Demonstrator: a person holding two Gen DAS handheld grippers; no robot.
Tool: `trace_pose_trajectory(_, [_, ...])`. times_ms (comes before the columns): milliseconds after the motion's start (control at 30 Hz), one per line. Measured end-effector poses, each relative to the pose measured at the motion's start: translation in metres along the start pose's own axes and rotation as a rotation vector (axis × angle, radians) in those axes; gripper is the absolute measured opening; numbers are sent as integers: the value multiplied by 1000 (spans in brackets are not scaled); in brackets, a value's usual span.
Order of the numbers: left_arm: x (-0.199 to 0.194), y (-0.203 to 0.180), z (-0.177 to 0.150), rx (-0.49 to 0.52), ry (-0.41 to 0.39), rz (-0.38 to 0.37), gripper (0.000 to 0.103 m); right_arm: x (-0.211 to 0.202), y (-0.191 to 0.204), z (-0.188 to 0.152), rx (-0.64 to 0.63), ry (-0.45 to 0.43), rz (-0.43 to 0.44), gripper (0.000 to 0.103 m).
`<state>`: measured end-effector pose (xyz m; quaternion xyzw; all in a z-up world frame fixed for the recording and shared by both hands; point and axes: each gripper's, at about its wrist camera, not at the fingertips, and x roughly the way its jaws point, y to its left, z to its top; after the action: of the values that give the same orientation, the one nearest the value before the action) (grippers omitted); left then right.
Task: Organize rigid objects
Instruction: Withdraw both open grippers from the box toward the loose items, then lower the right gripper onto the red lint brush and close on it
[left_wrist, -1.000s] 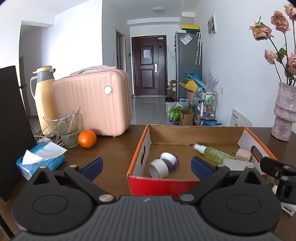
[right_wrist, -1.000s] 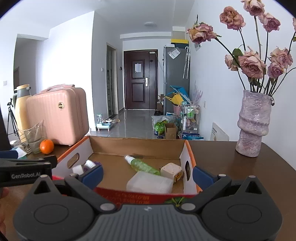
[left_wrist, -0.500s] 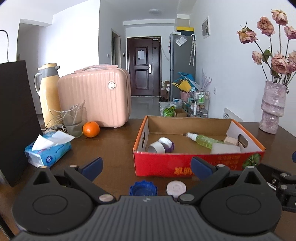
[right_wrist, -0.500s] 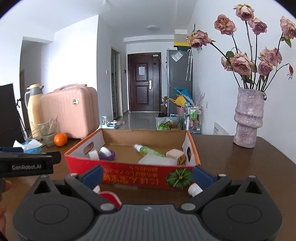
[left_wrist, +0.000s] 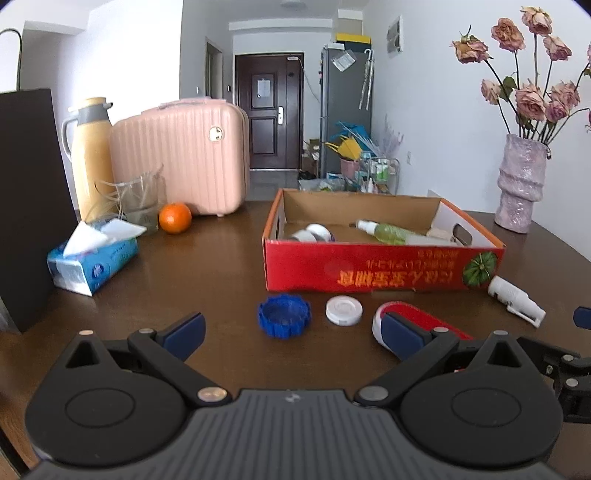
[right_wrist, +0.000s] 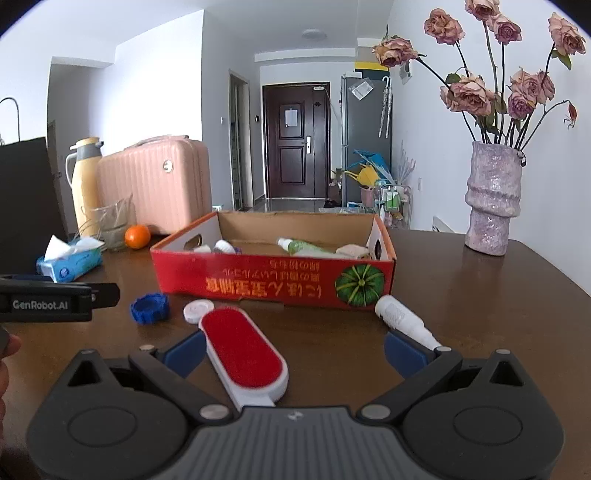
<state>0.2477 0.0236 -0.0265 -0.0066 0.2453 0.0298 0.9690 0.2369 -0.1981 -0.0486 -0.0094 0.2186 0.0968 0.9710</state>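
Observation:
A red cardboard box (left_wrist: 380, 264) (right_wrist: 273, 280) stands on the brown table and holds a green spray bottle (left_wrist: 388, 232), small jars (left_wrist: 314, 232) and a pale block. In front of it lie a blue ridged lid (left_wrist: 283, 315) (right_wrist: 149, 308), a white round lid (left_wrist: 343, 311) (right_wrist: 198, 311), a red-and-white lint brush (right_wrist: 243, 356) (left_wrist: 417, 321) and a white bottle (left_wrist: 515, 301) (right_wrist: 404, 319). My left gripper (left_wrist: 291, 332) is open and empty, low over the table before the lids. My right gripper (right_wrist: 295, 349) is open, with the brush lying between its fingers.
A tissue pack (left_wrist: 92, 258), an orange (left_wrist: 175, 218), a glass cup (left_wrist: 142, 203), a yellow thermos (left_wrist: 90, 155) and a pink case (left_wrist: 184, 158) stand at the left. A vase of dried roses (right_wrist: 493, 199) stands at the right. A black bag (left_wrist: 26, 203) is at the far left.
Both grippers have pulled back from above the box toward the table's near edge and dropped lower. The lids, brush and white bottle in front of the box have come into view.

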Motion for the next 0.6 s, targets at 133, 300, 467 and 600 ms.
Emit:
trace_pose_trajectory(133, [-2, 2, -7, 4, 12, -5, 103, -1, 3, -6, -11, 15, -3, 103])
trace_pose_trajectory(300, [-2, 4, -8, -1, 17, -14, 103, 1, 6, -6, -16, 25, 6, 103])
trace_pose_trajectory(467, [1, 7, -7, -15, 31, -15, 103, 12, 11, -5, -40, 72, 36, 103])
trace_pose_trajectory(600, [4, 12, -7, -32, 42, -5, 103, 27, 20, -4, -100, 118, 26, 103])
